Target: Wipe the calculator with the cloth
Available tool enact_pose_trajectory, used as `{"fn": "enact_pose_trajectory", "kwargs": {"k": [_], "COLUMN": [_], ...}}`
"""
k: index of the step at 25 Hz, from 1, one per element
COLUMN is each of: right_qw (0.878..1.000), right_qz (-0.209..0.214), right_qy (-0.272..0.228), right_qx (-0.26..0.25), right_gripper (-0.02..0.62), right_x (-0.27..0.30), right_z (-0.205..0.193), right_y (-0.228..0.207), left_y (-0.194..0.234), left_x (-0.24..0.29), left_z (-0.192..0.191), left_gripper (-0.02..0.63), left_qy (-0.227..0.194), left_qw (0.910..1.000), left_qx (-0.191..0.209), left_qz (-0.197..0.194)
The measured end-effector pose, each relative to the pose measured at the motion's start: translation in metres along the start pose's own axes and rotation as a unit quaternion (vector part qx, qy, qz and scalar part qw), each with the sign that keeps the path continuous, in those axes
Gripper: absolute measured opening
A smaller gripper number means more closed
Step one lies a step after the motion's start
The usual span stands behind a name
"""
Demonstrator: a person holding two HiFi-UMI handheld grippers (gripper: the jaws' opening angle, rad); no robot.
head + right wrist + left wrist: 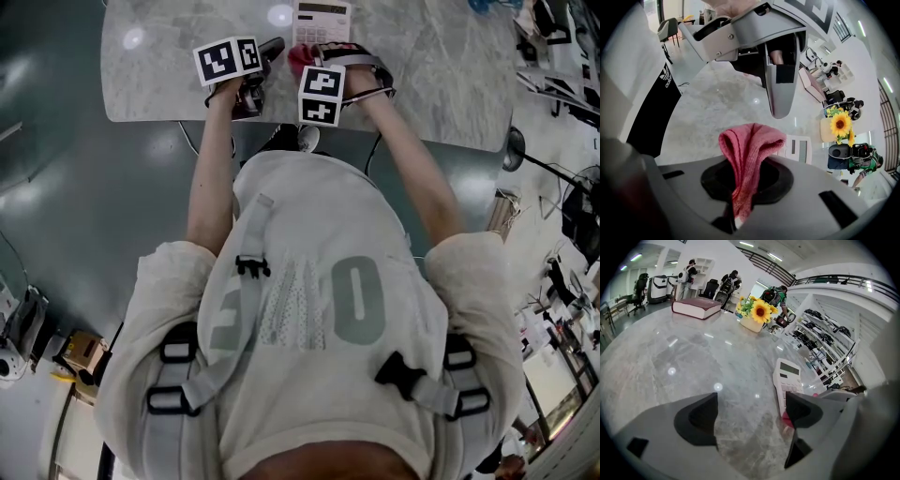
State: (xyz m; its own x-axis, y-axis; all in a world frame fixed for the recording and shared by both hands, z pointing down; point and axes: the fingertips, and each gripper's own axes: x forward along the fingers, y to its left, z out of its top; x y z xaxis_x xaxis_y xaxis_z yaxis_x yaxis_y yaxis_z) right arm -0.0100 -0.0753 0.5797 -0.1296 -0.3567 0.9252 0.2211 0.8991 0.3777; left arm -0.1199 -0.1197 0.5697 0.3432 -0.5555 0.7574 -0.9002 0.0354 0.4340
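The right tool [746, 185] clamps a bunched pink cloth [751, 143] — its fold sticks out past the jaws. The left tool [754, 414] gapes wide over the bare marble worktop [684, 362] — the white calculator [787, 378] lies flat at its two o'clock.

A black garment [649, 117], to the left of the right gripper [743, 180] in its own view, bears a white trefoil mark with the word "adidas" running sideways. The person's pale top [309, 309], behind that gripper, carries large grey letters; only an "O" reads clearly. The print on the calculator [322, 21] beyond it is too small to read.
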Motion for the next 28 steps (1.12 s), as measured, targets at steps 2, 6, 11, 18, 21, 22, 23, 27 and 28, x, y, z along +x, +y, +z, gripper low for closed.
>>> {"fn": "enact_pose_trajectory", "kwargs": {"k": [2,6,11,18,21,22,23,27,28], "right_qw": [1.000,0.999,0.989,0.932,0.886,0.867,0.849,0.782,0.768], "right_qz": [-0.006,-0.039,-0.114,-0.272,-0.338,-0.362,-0.389,-0.476,-0.485], "right_qy": [-0.004,-0.018,-0.044,-0.118,-0.164,-0.176,-0.183,-0.198,-0.206], "right_qx": [0.002,0.027,0.082,0.207,0.273,0.292,0.308,0.351,0.366], "right_gripper": [0.055,0.055,0.055,0.055,0.055,0.055,0.055,0.055,0.057], "right_x": [-0.002,-0.014,-0.054,-0.166,-0.222,-0.240,-0.256,-0.303,-0.309], "right_z": [0.001,-0.002,-0.009,-0.040,-0.058,-0.065,-0.073,-0.104,-0.110], "right_y": [-0.005,-0.034,-0.101,-0.203,-0.222,-0.225,-0.227,-0.219,-0.215], "left_y": [-0.002,-0.011,-0.040,-0.114,-0.148,-0.157,-0.165,-0.194,-0.199], "left_x": [0.000,-0.006,-0.037,-0.129,-0.183,-0.200,-0.217,-0.261,-0.265], "left_z": [0.001,0.016,0.083,0.197,0.223,0.228,0.231,0.223,0.218], "left_gripper": [0.462,0.462,0.460,0.460,0.435,0.420,0.400,0.209,0.168], "left_qy": [0.001,-0.018,-0.102,-0.287,-0.374,-0.403,-0.429,-0.493,-0.500], "left_qw": [1.0000,0.9996,0.9928,0.9482,0.9116,0.8969,0.8819,0.8288,0.8194], "left_qx": [-0.002,0.020,0.063,0.136,0.170,0.181,0.195,0.264,0.281], "left_qz": [-0.002,0.008,0.007,-0.014,-0.024,-0.023,-0.021,-0.001,0.003]}}
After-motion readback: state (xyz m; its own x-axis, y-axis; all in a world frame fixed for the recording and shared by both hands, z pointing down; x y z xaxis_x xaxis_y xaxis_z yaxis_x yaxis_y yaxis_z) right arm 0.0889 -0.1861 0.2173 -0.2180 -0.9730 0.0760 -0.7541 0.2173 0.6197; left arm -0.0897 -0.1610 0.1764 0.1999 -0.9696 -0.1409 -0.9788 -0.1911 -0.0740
